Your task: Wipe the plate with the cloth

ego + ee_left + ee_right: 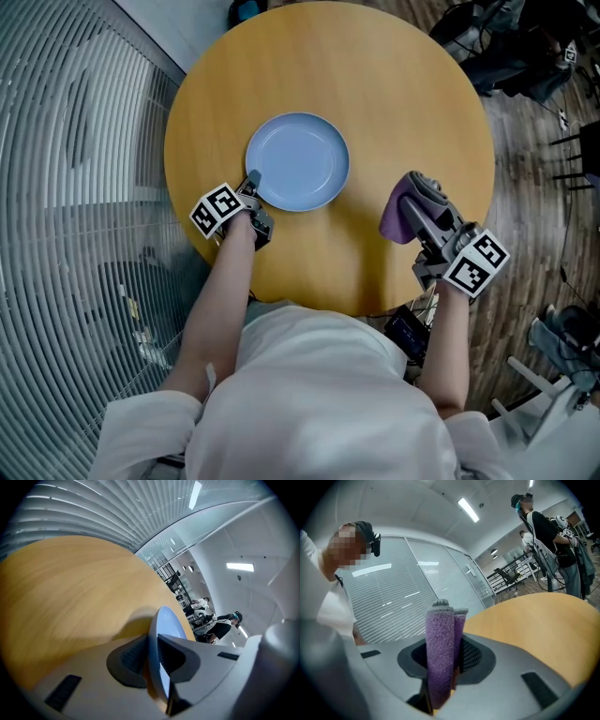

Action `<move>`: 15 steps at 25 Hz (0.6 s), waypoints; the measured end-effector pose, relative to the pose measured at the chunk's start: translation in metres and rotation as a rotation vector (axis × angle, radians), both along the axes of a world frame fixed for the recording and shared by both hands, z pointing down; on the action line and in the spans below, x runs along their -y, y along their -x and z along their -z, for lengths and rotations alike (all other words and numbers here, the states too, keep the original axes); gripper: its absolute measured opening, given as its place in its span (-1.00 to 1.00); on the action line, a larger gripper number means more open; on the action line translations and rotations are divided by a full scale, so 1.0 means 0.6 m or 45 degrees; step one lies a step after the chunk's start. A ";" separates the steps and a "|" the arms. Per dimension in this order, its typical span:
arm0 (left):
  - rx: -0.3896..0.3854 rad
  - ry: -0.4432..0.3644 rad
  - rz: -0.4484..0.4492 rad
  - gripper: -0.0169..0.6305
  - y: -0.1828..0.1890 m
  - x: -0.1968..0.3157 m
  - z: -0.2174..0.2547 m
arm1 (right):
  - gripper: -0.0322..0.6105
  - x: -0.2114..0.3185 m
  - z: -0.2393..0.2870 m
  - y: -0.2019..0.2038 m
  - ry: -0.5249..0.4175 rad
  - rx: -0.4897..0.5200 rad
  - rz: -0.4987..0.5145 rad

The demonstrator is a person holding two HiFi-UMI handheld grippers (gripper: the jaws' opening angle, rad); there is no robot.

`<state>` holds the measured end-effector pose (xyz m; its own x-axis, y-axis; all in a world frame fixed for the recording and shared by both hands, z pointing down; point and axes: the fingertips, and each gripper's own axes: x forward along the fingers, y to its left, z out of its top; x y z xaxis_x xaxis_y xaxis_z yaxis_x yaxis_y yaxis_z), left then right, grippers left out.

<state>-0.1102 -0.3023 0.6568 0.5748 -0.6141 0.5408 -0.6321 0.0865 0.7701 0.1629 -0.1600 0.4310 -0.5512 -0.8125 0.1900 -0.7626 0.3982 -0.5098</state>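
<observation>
A pale blue plate (298, 160) lies on the round wooden table (375, 84), left of its middle. My left gripper (253, 182) is shut on the plate's near-left rim. In the left gripper view the plate (165, 634) stands edge-on between the two dark pads. My right gripper (422, 199) is shut on a folded purple cloth (403, 208), held above the table's right side, well apart from the plate. In the right gripper view the cloth (440, 653) sticks up between the jaws.
White blinds (66, 169) fill the left of the head view. Wooden floor (534, 187) and dark equipment (506, 42) lie to the right of the table. A standing person (548, 531) is in the distance beyond the table.
</observation>
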 end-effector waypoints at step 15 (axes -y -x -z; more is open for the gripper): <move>-0.019 0.062 -0.011 -0.82 -0.011 -0.008 -0.027 | -0.58 -0.002 0.001 0.008 0.000 -0.017 0.029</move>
<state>-0.1033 -0.2975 0.6728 0.5885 -0.5819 0.5614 -0.6215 0.1186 0.7744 0.1584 -0.1589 0.4302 -0.5671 -0.7997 0.1972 -0.7600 0.4158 -0.4994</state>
